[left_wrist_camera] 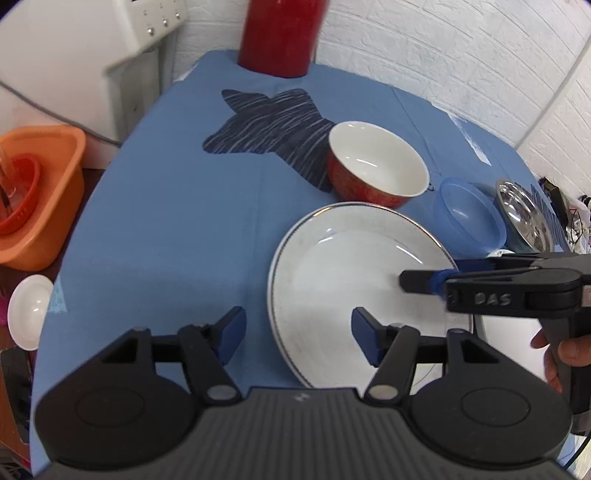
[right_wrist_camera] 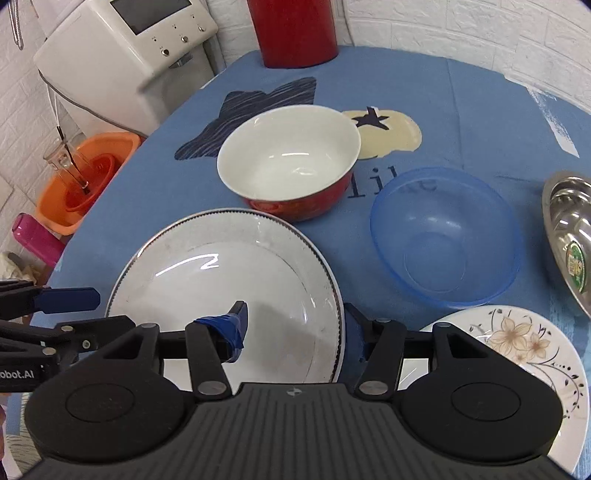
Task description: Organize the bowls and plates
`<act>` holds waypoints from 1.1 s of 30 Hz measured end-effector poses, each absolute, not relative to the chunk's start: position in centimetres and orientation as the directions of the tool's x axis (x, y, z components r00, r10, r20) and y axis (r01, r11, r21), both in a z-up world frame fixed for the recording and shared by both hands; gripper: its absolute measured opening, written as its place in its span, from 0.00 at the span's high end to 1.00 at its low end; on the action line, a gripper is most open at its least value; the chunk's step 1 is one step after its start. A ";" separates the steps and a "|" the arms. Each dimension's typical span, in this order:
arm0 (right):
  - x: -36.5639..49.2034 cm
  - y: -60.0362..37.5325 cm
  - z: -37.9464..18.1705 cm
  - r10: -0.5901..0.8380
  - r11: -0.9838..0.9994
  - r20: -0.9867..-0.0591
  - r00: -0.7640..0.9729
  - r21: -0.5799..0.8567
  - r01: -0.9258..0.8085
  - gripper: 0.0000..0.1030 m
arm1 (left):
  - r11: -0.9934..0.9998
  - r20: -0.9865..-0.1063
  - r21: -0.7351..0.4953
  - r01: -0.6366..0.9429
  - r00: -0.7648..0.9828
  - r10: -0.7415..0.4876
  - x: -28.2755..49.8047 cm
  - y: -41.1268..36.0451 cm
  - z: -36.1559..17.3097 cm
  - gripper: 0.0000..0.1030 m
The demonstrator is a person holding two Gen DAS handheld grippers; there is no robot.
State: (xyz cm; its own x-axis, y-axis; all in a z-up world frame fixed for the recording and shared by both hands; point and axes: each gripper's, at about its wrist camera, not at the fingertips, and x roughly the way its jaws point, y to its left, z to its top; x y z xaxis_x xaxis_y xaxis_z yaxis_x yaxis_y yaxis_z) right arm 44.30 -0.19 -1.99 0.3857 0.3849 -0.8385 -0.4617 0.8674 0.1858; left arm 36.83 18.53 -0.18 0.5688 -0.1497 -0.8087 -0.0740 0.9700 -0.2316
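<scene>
Right wrist view: right tongs (right_wrist_camera: pixel 291 332) straddle the near-right rim of the white plate (right_wrist_camera: pixel 221 280), one finger over the plate's well, the other outside the rim; jaws are apart, not closed on it yet. Plate sits flat on the table (right_wrist_camera: pixel 461 122), just in front of the red bowl (right_wrist_camera: pixel 288 162). Step in hand looks like picking up this plate, probably to stack it with the flowered plate (right_wrist_camera: pixel 517 347) just to its right. Next move calls for closing on the rim and lifting without tipping.

Left tongs (left_wrist_camera: pixel 297 338) are wide, empty, hovering at the plate's near-left edge. Blue plastic bowl (right_wrist_camera: pixel 443 236) sits right of the red bowl, steel dish (right_wrist_camera: pixel 569 229) further right; both lie near the lift path. Red cylinder (right_wrist_camera: pixel 295 29) at the far edge, orange basin (right_wrist_camera: pixel 85 173) off the table at left, well clear.
</scene>
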 end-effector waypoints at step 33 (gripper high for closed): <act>40.9 -0.4 -1.9 0.503 0.847 -0.787 0.357 0.368 -0.383 0.67 | 0.945 -0.810 -0.266 -0.189 0.576 -0.113 35.6 21.1 0.1 0.85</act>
State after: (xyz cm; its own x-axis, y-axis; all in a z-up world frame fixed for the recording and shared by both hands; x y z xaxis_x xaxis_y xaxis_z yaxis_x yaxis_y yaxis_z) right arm 40.91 -0.37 -1.93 0.3572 0.5031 -0.7869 -0.3835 0.8472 0.3676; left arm 35.61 21.14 0.11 0.5760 -0.1129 -0.8096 -0.1893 0.9451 -0.2665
